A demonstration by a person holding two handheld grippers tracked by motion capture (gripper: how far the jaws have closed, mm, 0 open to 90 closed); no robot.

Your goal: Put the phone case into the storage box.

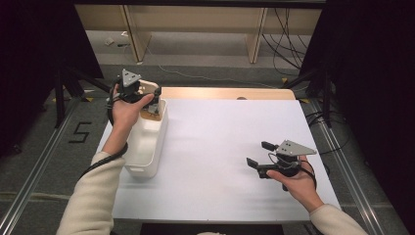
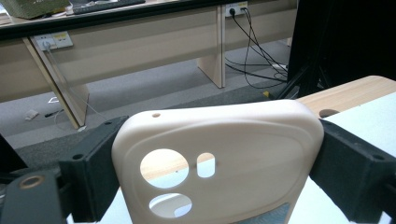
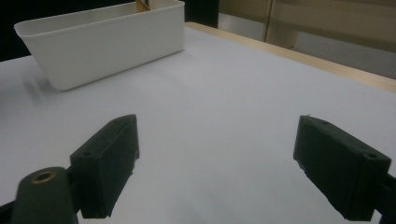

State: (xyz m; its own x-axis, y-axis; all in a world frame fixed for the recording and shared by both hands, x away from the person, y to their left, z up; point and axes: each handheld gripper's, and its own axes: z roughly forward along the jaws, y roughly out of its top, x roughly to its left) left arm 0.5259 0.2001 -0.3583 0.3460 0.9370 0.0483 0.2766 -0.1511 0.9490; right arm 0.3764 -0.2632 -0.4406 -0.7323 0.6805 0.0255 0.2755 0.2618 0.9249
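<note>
A cream phone case (image 2: 219,158) is clamped between the two black jaws of the left gripper (image 2: 215,177), its edges pressed against both pads; in the left gripper view three cut-outs (two round, one small and oblong) are seen in its lower left part. In the high view the left gripper (image 1: 147,95) is held at about 10 o'clock on the table (image 1: 220,147), above the far end of a white bin (image 1: 147,142), and the case (image 1: 147,88) is seen there as a pale shape just beyond the person's left hand (image 1: 125,110). The bin is set along the table's left edge, at 9 o'clock

The right gripper (image 1: 258,154) is held at about 4 o'clock, just above the white tabletop, with its jaws spread wide apart and nothing between them. In the right gripper view the bin (image 3: 102,42) is seen well beyond the jaws at 11 o'clock
</note>
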